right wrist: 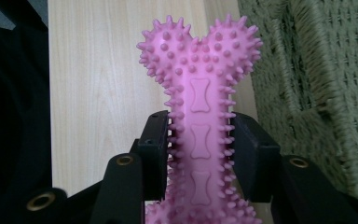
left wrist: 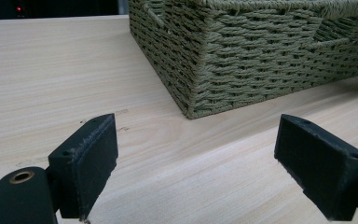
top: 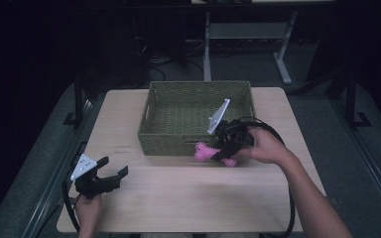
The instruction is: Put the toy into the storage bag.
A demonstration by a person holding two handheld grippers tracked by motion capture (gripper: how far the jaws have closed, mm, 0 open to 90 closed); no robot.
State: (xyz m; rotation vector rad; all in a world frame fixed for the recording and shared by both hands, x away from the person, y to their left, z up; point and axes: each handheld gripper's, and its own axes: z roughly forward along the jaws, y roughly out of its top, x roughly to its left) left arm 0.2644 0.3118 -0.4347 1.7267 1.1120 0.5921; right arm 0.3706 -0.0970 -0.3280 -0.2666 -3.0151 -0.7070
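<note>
A woven green basket (top: 197, 116) with rope-like walls sits at the far middle of the pale wood-grain tabletop (top: 188, 198). At its near wall's 4 o'clock corner, the right claw (top: 217, 150) is clamped around the shaft of a pink rubber bone (right wrist: 199, 88), knobbly with soft spikes, held just beside the wickerwork. The left claw (top: 113, 172), at 8 o'clock, gapes with nothing between its jaws.

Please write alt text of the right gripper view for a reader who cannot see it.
The right gripper is shut on a pink spiky rubber bone toy, held above a light wooden table. A green woven basket stands at the right.
</note>
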